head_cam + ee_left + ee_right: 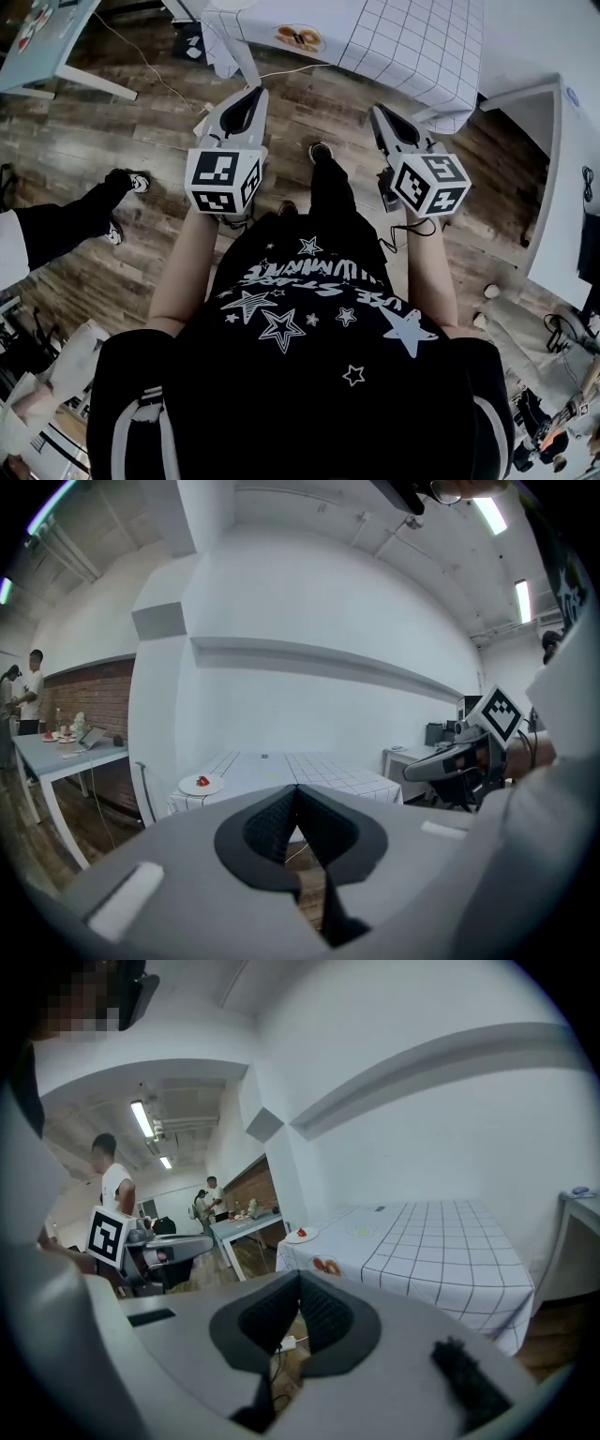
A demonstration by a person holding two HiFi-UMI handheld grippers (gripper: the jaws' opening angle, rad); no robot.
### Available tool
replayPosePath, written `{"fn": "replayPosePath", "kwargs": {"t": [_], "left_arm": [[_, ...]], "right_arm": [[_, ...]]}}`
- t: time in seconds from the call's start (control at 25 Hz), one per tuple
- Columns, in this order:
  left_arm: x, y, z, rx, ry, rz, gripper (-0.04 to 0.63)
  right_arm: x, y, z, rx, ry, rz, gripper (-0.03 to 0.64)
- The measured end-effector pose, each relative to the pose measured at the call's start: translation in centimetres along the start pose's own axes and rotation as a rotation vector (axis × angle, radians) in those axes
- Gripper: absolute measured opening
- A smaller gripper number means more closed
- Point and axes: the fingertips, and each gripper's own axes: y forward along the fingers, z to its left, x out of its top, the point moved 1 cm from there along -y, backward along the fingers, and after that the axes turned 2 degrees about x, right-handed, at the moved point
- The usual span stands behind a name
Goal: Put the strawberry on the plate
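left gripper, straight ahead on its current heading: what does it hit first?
Nothing close. The left gripper, shut and empty, aims at the cloth-covered table, right of the plate with the strawberry. Likely the table's near edge first, though depth is unclear.

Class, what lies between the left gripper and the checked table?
Only wooden floor, with a thin white cable across it, as the head view shows.

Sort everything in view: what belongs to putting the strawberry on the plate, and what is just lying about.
Job: strawberry, plate under it, checked table, left gripper and right gripper, both shut, empty.
Lying about: grey side table with clutter, bystander's legs.
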Motion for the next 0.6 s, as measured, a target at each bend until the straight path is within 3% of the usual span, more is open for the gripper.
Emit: {"fn": "replayPosePath", "kwargs": {"t": [0.32, 0.6], "left_arm": [[0.1, -1.3, -2.8, -0.074, 0.010, -0.038, 0.009], [1.4, -2.3, -4.6, -0.094, 0.030, -0.074, 0.009]], "right_arm": [[-1.6, -4.3, 0.4, -0.083, 0.001, 0.005, 0.014], [-0.8, -6.4, 0.7, -0.101, -0.023, -0.023, 0.014]]}}
